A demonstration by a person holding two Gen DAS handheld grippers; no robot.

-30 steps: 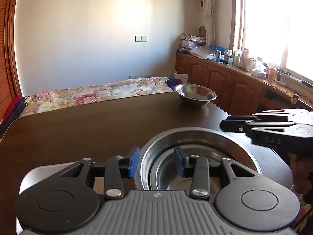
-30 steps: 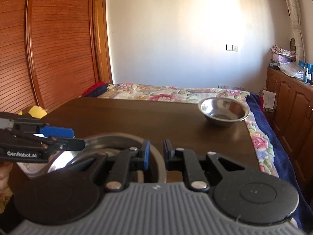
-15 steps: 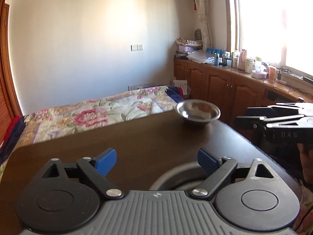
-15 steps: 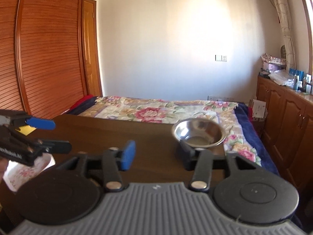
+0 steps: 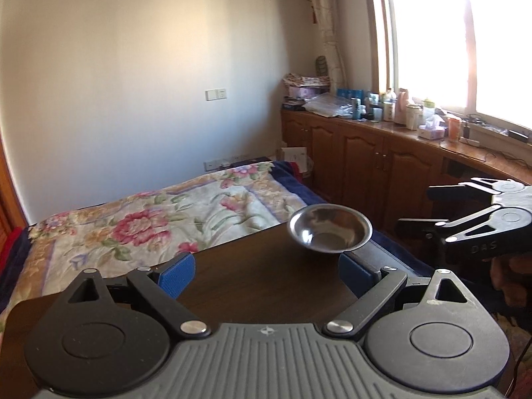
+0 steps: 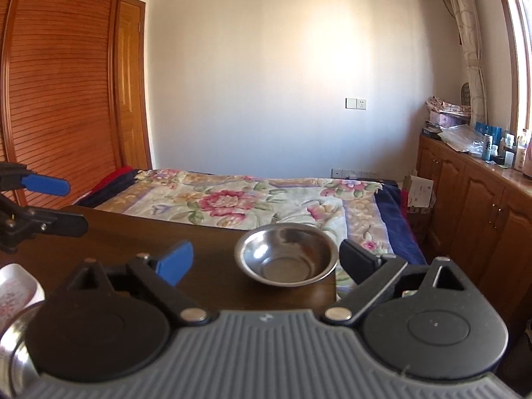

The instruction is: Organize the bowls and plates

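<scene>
A small steel bowl [image 5: 329, 229] stands alone near the far right corner of the dark wooden table [image 5: 266, 286]. My left gripper [image 5: 266, 274] is open and empty, hovering above the table short of the bowl. The right wrist view has the same bowl [image 6: 287, 254] just ahead, between the spread fingers of my right gripper [image 6: 266, 262], which is open and holds nothing. At that view's bottom left edge a larger steel bowl's rim [image 6: 13, 349] and a white floral plate [image 6: 16, 292] peek out. Each gripper appears in the other's view: the right gripper [image 5: 419, 209], the left gripper [image 6: 66, 204].
A bed with a floral quilt [image 6: 232, 199] lies beyond the table's far edge. Wooden cabinets [image 5: 382, 166] topped with bottles run along the right wall under a bright window. A slatted wooden wardrobe [image 6: 60, 99] stands at the left.
Both grippers have opened wide and lifted away from the large steel bowl, which has dropped out of the left wrist view. The small bowl now sits closer ahead.
</scene>
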